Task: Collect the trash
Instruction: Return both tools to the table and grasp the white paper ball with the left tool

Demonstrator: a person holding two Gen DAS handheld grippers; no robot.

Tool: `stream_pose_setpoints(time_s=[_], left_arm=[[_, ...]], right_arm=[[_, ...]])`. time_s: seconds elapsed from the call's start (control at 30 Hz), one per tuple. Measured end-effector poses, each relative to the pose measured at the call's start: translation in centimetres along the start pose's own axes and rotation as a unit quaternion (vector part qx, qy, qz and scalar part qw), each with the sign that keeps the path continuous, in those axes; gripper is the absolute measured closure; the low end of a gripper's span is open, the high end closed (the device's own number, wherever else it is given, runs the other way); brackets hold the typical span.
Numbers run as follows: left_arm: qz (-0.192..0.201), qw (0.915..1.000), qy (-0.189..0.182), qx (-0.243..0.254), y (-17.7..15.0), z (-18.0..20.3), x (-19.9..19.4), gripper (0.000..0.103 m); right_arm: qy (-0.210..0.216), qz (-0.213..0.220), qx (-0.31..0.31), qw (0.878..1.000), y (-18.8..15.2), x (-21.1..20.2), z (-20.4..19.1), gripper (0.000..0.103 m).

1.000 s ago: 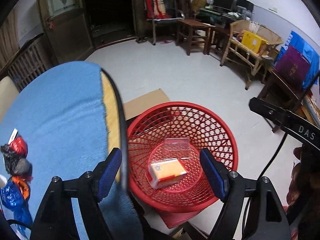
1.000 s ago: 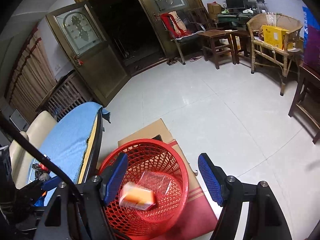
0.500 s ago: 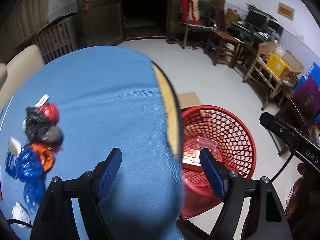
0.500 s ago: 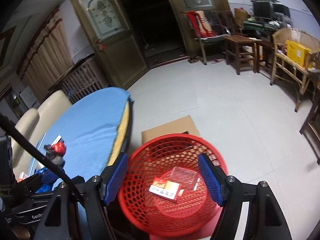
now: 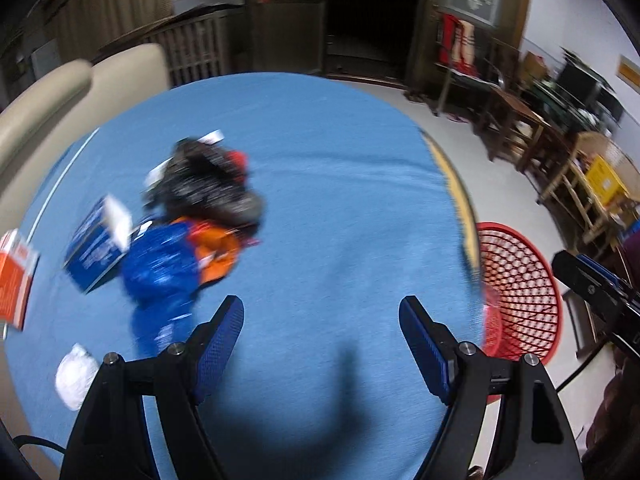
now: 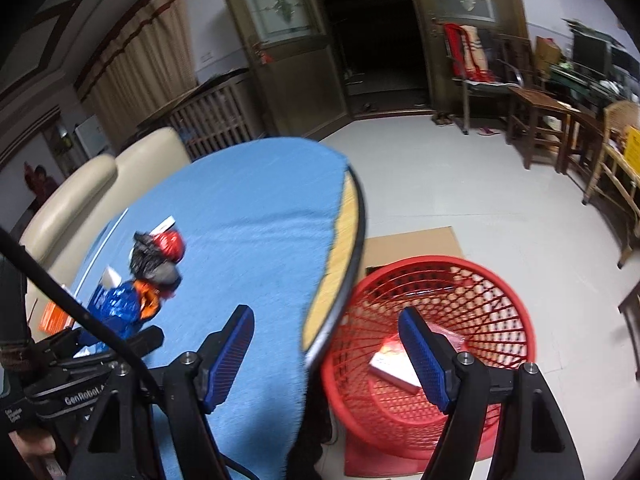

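Note:
A pile of trash lies on the blue-covered round table [image 5: 340, 208]: a black wrapper [image 5: 204, 188], a blue foil bag [image 5: 160, 268], an orange wrapper [image 5: 214, 246], a blue box [image 5: 94, 248] and a white crumpled wad [image 5: 76, 374]. My left gripper [image 5: 320, 336] is open and empty over the table, right of the pile. The red mesh basket [image 6: 492, 280] stands on the floor beside the table and holds an orange-and-white box [image 6: 390, 364] and a clear wrapper. My right gripper [image 6: 326, 354] is open and empty over the table edge and basket. The pile [image 6: 152, 276] shows at left.
An orange booklet [image 5: 14, 280] lies at the table's left edge. A cream sofa [image 6: 80, 184] stands behind the table. Flat cardboard [image 6: 412, 244] lies under the basket. Wooden chairs and tables [image 6: 540, 116] line the right wall. The basket also shows in the left wrist view [image 5: 520, 280].
Both grippers have swung left from over the basket toward the table. The trash pile has come into fuller view. Both stay open and empty.

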State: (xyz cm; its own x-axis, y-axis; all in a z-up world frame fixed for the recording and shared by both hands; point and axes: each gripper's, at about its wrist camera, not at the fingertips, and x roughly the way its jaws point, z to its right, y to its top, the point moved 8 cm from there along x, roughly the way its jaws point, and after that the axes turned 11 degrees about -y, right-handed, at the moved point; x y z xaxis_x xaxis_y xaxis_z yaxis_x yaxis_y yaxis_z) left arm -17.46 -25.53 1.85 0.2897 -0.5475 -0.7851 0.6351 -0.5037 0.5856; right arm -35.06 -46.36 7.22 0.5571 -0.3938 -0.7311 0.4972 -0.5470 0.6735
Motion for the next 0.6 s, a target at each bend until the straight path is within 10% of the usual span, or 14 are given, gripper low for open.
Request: stream_pose_setpoints(time_s=[0.6], left_arm=[[0.031, 0.9709, 0.139, -0.192, -6.8, -20.2, -4.6, 0.023]], right_arm=[[0.033, -0.031, -0.044, 0.998, -2.1, 1.7, -5.3, 0.025]])
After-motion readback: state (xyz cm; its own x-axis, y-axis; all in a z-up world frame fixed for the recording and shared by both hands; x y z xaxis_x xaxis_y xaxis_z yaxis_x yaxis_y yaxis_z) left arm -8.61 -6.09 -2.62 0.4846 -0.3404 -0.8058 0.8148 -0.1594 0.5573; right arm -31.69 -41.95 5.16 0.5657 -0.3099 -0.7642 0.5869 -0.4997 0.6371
